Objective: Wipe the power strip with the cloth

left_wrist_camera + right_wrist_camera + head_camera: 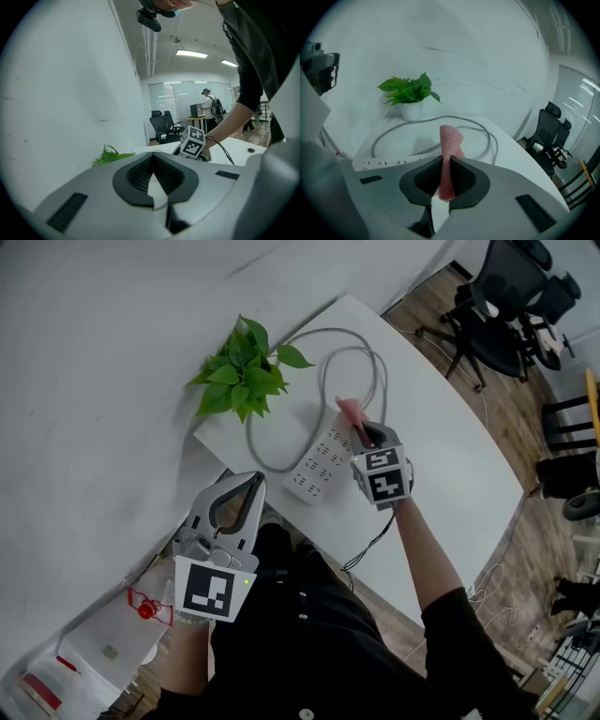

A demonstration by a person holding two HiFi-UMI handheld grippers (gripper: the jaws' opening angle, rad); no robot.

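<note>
A white power strip (321, 463) lies on the white table (450, 465), its grey cable (361, 343) looping behind it. My right gripper (364, 434) hovers over the strip's right end, shut on a pink cloth (351, 412) that sticks up between the jaws. In the right gripper view the pink cloth (449, 154) stands pinched in my right gripper (448, 165), with the power strip (389, 162) just beyond. My left gripper (236, 491) is held off the table's near edge, close to my body. Its jaws meet with nothing held in the left gripper view (152, 171).
A green potted plant (244, 367) stands at the table's far left corner, by the wall (103, 362). Black office chairs (511, 296) stand beyond the table's right side. A red-and-white object (141, 606) lies low at the left. A thin black cord (370, 545) hangs from my right wrist.
</note>
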